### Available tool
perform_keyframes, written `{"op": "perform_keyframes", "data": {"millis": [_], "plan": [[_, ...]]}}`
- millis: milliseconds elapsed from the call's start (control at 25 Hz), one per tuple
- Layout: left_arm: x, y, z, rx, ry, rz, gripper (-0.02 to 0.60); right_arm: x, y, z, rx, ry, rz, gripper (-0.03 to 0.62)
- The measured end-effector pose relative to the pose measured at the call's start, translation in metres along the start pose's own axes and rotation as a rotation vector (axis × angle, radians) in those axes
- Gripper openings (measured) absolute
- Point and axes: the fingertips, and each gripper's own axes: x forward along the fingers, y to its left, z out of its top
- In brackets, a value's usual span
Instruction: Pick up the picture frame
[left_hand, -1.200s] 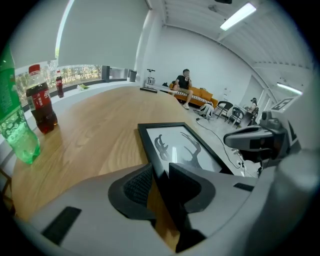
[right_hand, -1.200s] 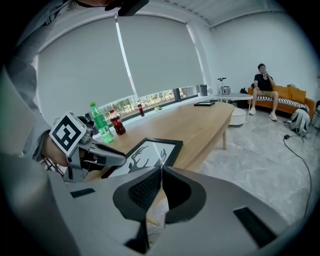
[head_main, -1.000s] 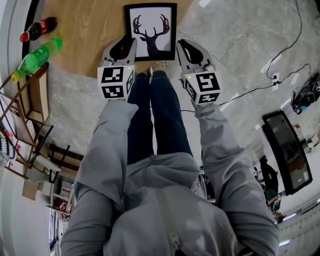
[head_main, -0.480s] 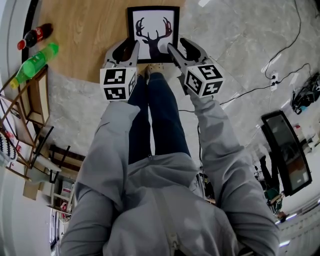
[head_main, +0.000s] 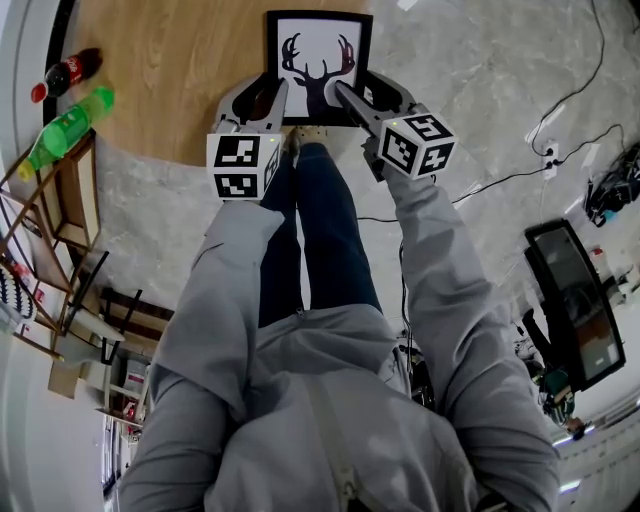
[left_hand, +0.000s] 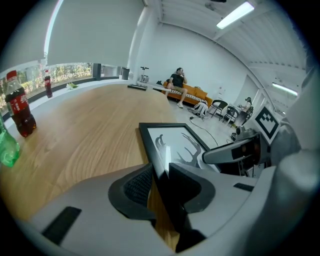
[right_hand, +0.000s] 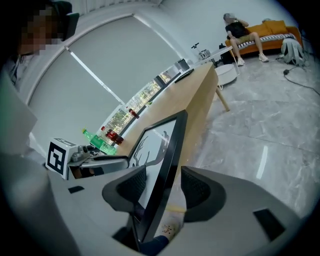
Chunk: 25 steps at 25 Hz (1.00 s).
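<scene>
The picture frame, black-edged with a deer silhouette on white, is at the top middle of the head view, over the wooden table's edge. My left gripper is shut on its left edge; in the left gripper view the black edge sits pinched between the pads of that gripper. My right gripper straddles the right edge. Its jaws have just been opening. In the right gripper view the frame stands edge-on between the jaws of that gripper, with a gap on both sides.
A cola bottle and a green bottle lie on the wooden table at the left. Wooden chairs stand below them. Cables cross the grey floor at the right. My own legs are beneath the grippers.
The right gripper has rolled, opened from shut and come in around the frame's right edge. The left gripper and the frame have shifted to the right.
</scene>
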Motion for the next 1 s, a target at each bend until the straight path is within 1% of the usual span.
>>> {"op": "perform_keyframes", "data": {"millis": [160,280,480,760,1000], "plan": [[0.0,0.001,0.0,0.008,0.001,-0.015,0.117,0.008,0.007,-0.001,0.083,0.011,0.103,0.204],[0.002,0.0,0.0,0.014,0.004,-0.029,0.117,0.017,0.01,-0.002,0.119,0.032,0.143,0.207],[0.004,0.001,-0.001,0.012,0.004,-0.041,0.117,0.029,0.013,-0.003,0.179,0.045,0.161,0.207],[0.003,0.002,-0.001,0.008,0.006,-0.055,0.117,0.027,0.016,-0.005,0.255,0.03,0.157,0.204],[0.001,0.005,-0.003,0.001,0.01,-0.066,0.117,0.02,0.025,-0.002,0.298,-0.007,0.18,0.148]]}}
